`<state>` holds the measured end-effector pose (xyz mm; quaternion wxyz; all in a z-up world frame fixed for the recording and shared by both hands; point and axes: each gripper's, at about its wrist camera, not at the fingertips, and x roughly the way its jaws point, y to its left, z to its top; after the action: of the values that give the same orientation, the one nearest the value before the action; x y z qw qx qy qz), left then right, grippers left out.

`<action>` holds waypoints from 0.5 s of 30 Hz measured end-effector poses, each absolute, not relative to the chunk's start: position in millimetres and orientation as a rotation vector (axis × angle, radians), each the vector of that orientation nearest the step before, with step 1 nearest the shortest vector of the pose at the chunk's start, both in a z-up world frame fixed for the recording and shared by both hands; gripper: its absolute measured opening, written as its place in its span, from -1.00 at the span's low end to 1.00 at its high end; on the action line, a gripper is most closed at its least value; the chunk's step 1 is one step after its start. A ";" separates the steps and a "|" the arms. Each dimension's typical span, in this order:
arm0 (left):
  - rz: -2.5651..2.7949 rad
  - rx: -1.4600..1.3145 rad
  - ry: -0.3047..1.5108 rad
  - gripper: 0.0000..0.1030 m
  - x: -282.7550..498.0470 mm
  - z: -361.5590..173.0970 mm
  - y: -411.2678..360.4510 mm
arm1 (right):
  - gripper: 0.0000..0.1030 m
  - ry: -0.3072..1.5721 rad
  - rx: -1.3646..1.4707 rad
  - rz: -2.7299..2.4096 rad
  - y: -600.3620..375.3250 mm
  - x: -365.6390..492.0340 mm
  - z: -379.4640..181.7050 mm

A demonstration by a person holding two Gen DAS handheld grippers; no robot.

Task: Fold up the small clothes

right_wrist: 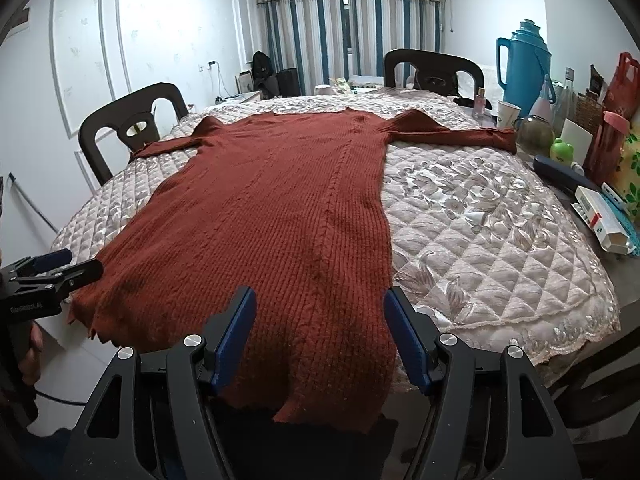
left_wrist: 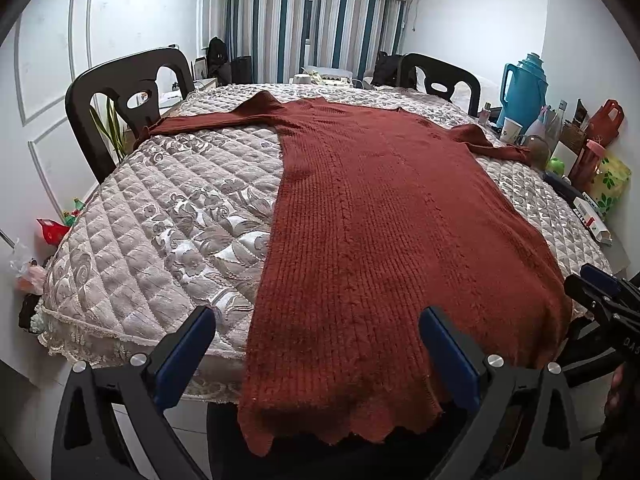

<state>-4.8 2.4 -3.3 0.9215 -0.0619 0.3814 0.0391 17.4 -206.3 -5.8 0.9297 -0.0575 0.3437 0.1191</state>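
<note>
Rust-red knit sweater (left_wrist: 360, 208) lies flat and unfolded along the quilted table cover (left_wrist: 160, 220), sleeves spread toward two dark chairs (left_wrist: 132, 96), scalloped hem hanging over the near edge. We see the left gripper (left_wrist: 316, 320) and right gripper (right_wrist: 320, 300) both spread wide above the hem, blue pads clear of the knit, nothing grasped. Blue thermos (right_wrist: 524, 64) stands at the right.

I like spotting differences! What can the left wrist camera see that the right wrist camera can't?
Only the left wrist view shows the leafy plant behind a chair and red clutter on the floor. Only the right wrist view shows the wall socket and perfume bottle. Both show the rust-red knit dress spread flat, the blue thermos, and striped curtains.
</note>
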 end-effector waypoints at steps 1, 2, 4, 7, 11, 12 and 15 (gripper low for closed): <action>0.080 -0.127 0.785 0.99 -4.7 -3.4 2.3 | 0.29 0.706 -0.116 0.246 -206.2 17.3 -6.1; 0.079 -0.128 0.786 0.99 -4.6 -3.6 2.2 | 0.29 0.707 -0.117 0.246 -206.2 17.4 -6.2; 0.080 -0.127 0.788 0.99 -4.2 -3.9 2.0 | 0.29 0.706 -0.121 0.247 -205.1 16.7 -6.2; 0.081 -0.128 0.787 0.99 -3.7 -4.3 2.8 | 0.29 0.705 -0.123 0.253 -205.3 16.3 -6.5; 0.080 -0.127 0.785 0.99 -3.5 -4.1 3.2 | 0.29 0.703 -0.121 0.254 -206.0 16.5 -5.7; 0.078 -0.127 0.785 0.99 -3.6 -4.2 3.2 | 0.29 0.703 -0.121 0.253 -206.0 16.4 -5.3; 0.072 -0.123 0.787 0.99 -3.2 -3.7 2.3 | 0.29 0.701 -0.121 0.250 -206.2 16.1 -4.5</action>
<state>-3.2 2.3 -3.7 0.9211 -0.0601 0.3832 0.0348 16.1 -206.2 -4.5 0.9298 -0.0589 0.3422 0.1219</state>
